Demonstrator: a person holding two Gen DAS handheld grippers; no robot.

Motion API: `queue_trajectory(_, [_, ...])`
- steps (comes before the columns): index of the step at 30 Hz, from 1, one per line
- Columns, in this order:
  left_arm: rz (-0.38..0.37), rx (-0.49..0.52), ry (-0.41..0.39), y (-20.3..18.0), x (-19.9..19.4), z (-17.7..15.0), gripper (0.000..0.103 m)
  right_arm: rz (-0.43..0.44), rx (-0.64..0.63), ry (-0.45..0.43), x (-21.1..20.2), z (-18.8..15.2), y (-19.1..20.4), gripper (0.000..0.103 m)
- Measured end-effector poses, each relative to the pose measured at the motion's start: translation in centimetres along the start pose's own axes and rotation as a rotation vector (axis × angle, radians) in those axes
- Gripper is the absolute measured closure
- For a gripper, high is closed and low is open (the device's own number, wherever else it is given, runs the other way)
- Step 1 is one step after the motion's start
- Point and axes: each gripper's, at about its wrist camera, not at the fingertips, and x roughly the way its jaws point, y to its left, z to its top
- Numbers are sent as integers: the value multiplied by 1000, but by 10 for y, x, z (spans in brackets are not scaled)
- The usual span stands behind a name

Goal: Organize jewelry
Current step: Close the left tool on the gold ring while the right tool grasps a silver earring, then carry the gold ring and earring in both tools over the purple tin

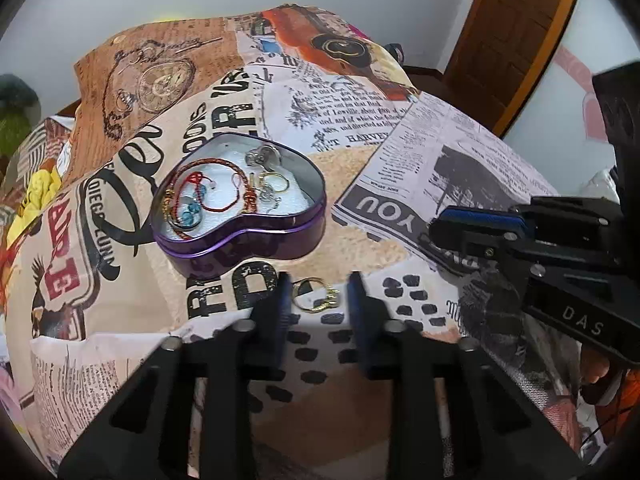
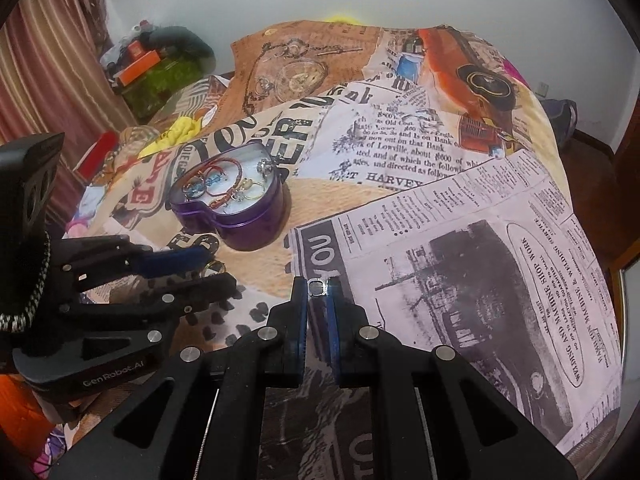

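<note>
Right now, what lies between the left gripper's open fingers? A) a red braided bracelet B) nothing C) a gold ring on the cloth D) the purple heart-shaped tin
C: the left gripper is open around a gold ring lying on the printed cloth, in front of the purple heart-shaped tin.

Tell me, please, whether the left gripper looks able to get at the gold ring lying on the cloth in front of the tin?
Probably yes: the left gripper is open with the gold ring lying between its fingertips, nothing covering it. The purple tin sits beyond, and the right gripper is off to the side.
</note>
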Motion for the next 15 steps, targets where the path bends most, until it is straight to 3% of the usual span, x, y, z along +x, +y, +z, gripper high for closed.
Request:
queue_trajectory(3, [7, 11, -12, -2, -2, -1, 81, 3, 3, 3, 0, -1, -1, 95])
queue_trajectory(4, [3, 12, -15, -2, -2, -1, 96, 4, 3, 3, 0, -1, 0, 95])
queue_trajectory(15, [8, -14, -57, 5, -18, -5, 96, 0, -9, -23, -9, 7, 8, 95])
